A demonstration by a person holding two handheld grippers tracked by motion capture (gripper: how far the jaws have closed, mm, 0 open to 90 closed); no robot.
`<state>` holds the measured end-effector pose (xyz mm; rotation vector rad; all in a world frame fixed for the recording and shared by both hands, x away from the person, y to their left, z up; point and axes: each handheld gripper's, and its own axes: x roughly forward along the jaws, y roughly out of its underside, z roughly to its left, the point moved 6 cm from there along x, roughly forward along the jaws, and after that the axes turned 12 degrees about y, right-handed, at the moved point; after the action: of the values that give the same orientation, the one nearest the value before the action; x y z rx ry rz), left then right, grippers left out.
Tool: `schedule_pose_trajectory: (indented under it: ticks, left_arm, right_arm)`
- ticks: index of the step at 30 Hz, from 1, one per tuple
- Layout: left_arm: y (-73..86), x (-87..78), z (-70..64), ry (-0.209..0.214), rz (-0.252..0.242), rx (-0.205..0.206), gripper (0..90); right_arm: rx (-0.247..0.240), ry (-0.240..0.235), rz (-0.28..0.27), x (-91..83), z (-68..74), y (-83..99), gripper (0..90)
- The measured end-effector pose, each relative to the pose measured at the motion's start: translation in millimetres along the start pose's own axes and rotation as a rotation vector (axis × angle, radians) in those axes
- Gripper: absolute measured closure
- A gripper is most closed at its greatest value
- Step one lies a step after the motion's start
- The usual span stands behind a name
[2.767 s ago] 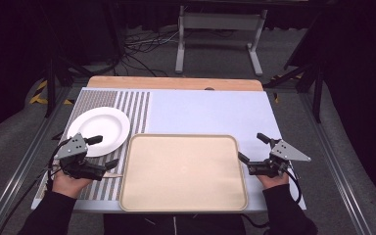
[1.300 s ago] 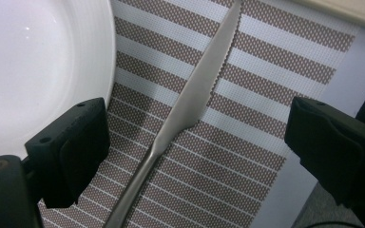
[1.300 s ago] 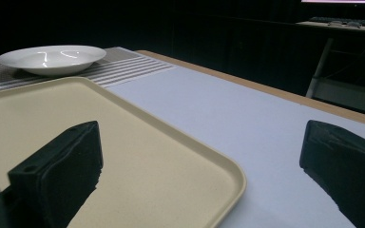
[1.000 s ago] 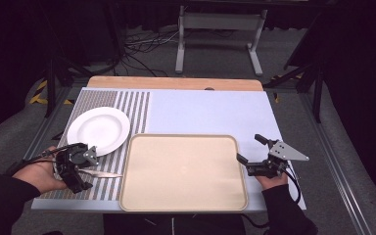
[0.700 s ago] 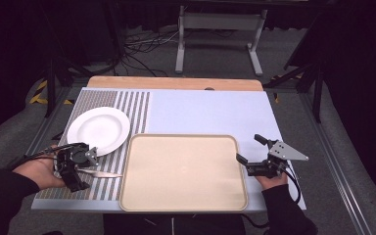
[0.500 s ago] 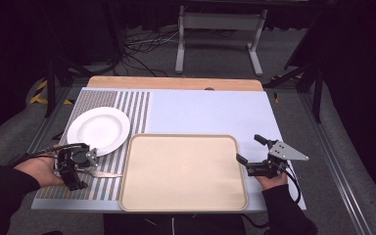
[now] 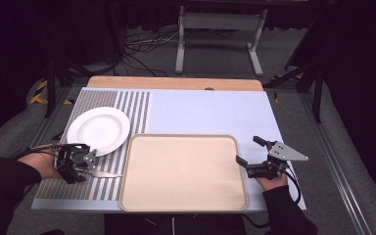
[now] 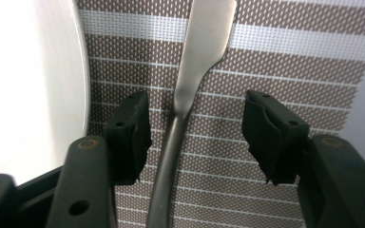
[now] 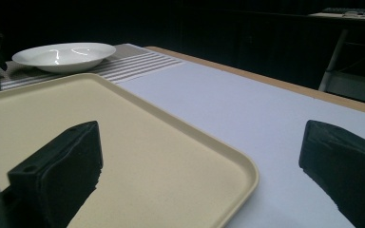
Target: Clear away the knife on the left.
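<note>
My left hand-held gripper (image 7: pixel 81 169) sits low over the striped placemat (image 7: pixel 103 105) at the near left of the desk (image 7: pixel 210 110). In its own view (image 8: pixel 197 126) the jaws stand spread, one on each side of a metal utensil handle (image 8: pixel 190 95) that lies flat on the mat; neither pad touches it. The handle runs forward from between the jaws and widens into a flat end beyond them. From above I see the same utensil (image 7: pixel 100 173) as a thin silver piece reaching from the gripper toward the tray; I cannot tell whether it is a knife, fork or spoon. The white plate (image 7: pixel 98 130) lies just beyond and beside this gripper, and its rim (image 8: pixel 33 80) shows just outside the left jaw.

My right hand-held gripper (image 7: pixel 248 151) is at the near right of the desk, just beside the right edge of the beige tray (image 7: pixel 183 171). Its jaws are wide apart and hold nothing. In its own view (image 9: pixel 199 166) the left jaw stands over the tray's corner (image 9: pixel 180 147) and the right jaw over the bare pale desk surface (image 9: pixel 247 114). Far ahead and to the left of it the plate (image 9: pixel 64 55) rests on the striped mat.
</note>
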<state>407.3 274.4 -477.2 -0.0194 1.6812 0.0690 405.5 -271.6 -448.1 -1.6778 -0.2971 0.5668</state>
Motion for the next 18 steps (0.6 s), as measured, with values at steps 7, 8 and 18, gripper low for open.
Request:
schedule_pose_trajectory:
  ticks: [7, 8, 18]
  left_arm:
    - [-3.8, 1.0, 4.8, 0.065, 0.004, -0.031, 58.6]
    - [-3.7, 0.9, 6.1, 0.067, 0.023, -0.015, 59.8]
    - [-5.1, 5.4, 9.5, 0.106, 0.063, 0.014, 71.3]
  right_arm:
    - [0.014, -0.004, 0.005, -4.4, -0.3, 1.7, 1.1]
    - [0.013, -0.005, 0.002, -4.8, -0.4, 1.8, 1.1]
    - [0.019, -0.004, 0.007, -9.1, -0.8, 3.7, 1.2]
